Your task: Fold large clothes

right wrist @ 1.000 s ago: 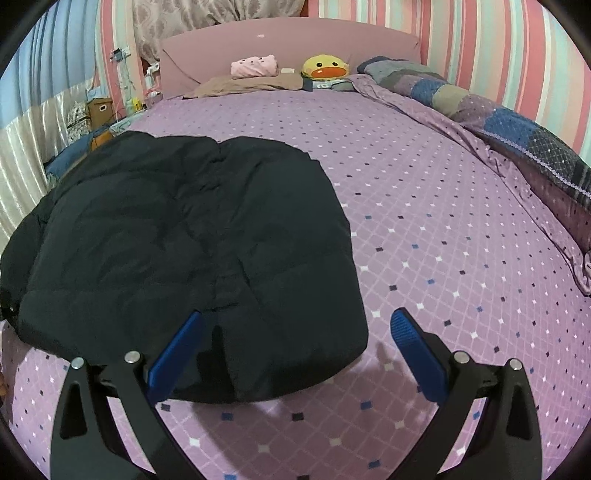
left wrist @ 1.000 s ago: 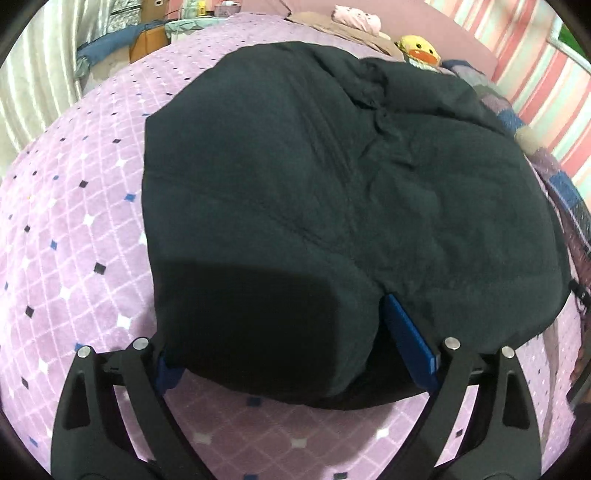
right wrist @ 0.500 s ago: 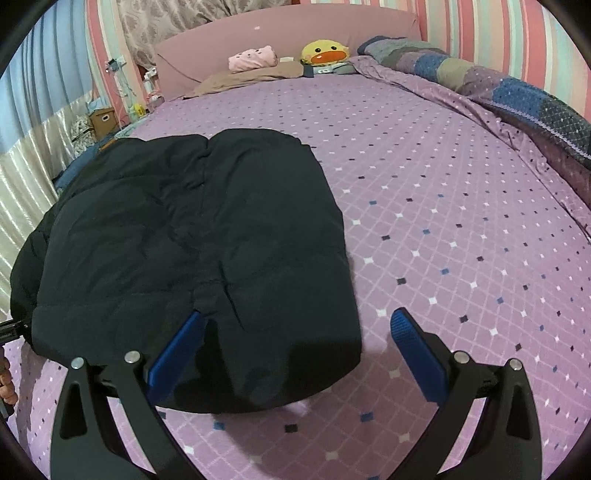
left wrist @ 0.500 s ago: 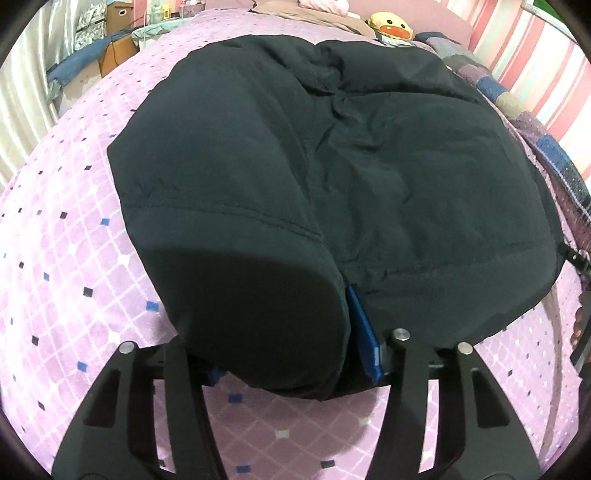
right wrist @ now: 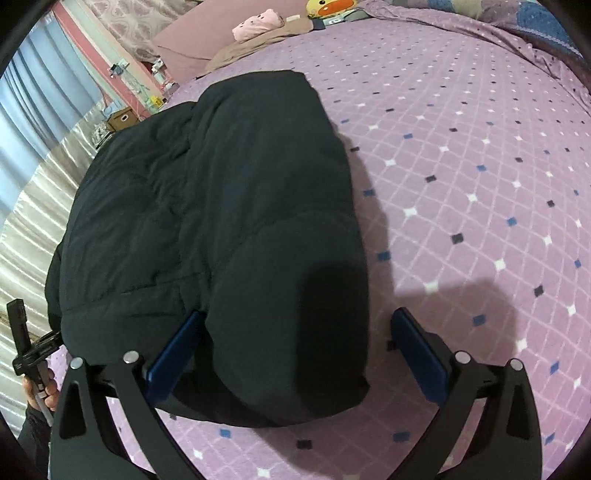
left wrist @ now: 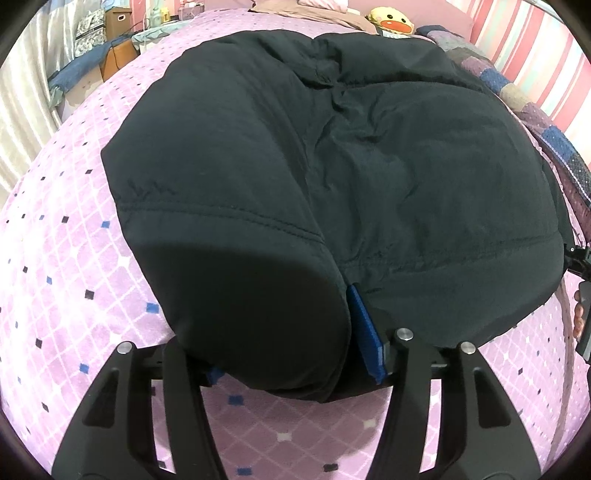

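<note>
jacket [left wrist: 332,177] on bed [left wrist: 66,258], centre | plush duck [left wrist: 391,20] at 12 o'clock behind jacket | box [left wrist: 118,61] at 10 o'clock beside bed | blanket [left wrist: 554,140] at 2 o'clock

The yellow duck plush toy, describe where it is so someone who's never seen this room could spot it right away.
Start at the purple diamond-patterned bedspread and follow it to the head of the bed, past the black jacket. The duck plush sits there beside a pink item. It alone is bright yellow with an orange beak.
</note>
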The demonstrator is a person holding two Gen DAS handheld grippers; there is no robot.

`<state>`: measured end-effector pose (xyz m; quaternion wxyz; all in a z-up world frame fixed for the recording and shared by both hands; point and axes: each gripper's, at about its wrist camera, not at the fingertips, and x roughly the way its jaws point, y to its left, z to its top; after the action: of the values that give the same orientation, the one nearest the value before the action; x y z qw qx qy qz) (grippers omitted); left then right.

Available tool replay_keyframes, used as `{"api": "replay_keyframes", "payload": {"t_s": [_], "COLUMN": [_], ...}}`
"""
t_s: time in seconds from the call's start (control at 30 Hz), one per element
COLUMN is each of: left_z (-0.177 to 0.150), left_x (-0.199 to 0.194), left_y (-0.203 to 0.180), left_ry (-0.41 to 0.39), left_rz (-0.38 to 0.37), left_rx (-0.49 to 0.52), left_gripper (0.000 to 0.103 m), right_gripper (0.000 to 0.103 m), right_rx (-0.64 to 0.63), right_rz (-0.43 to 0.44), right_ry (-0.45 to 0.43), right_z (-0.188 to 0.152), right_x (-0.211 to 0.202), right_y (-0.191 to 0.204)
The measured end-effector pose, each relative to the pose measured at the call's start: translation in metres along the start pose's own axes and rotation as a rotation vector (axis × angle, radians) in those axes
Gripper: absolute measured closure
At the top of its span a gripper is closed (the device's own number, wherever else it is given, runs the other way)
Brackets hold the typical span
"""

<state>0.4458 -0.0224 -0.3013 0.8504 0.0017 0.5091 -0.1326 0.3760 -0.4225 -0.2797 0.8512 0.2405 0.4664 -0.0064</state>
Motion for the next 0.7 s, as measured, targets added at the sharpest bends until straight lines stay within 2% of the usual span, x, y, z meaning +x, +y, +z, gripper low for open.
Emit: {"api": "replay_keyframes", "payload": {"t_s": [0.2,0.27,0.37,0.53,0.6,0.7], "left_z": [-0.003,-0.003,-0.002,-0.002,-0.003,-0.007], "left_x": [0.003,0.005,0.009,0.009,0.007,0.004], "left_y": [0.003,0.002,0.001,0.002,0.002,-0.001], "left_ry": [-0.004,0.0,0.002,0.001,0.005,0.002], "left_rz": [0.014,0.019,0.031,0.023,0.021,0.031], "left_rx": [-0.005,-0.01,-0.025,-0.059,-0.07,-0.069], "left_gripper": [0.04,0.035,0.029,0.027,0.027,0.027], "right_gripper": [0.002,0.003,0.013,0.042,0.05,0.052], "right_rx": [-0.057,-0.066,-0.087,-0.166,-0.186,-0.184], "right_rz": [0.018,0.015,0.012,-0.02,-0.031,-0.038], "right_ry": [0.029,0.032,0.036,0.018,0.012,0.009], "right_z": [0.002,0.005,0.006,0.001,0.001,-0.001], "right_x": [0.014,0.018,0.023,0.022,0.022,0.023], "right_y": [0.029,0.035,0.046,0.074,0.083,0.088]}}
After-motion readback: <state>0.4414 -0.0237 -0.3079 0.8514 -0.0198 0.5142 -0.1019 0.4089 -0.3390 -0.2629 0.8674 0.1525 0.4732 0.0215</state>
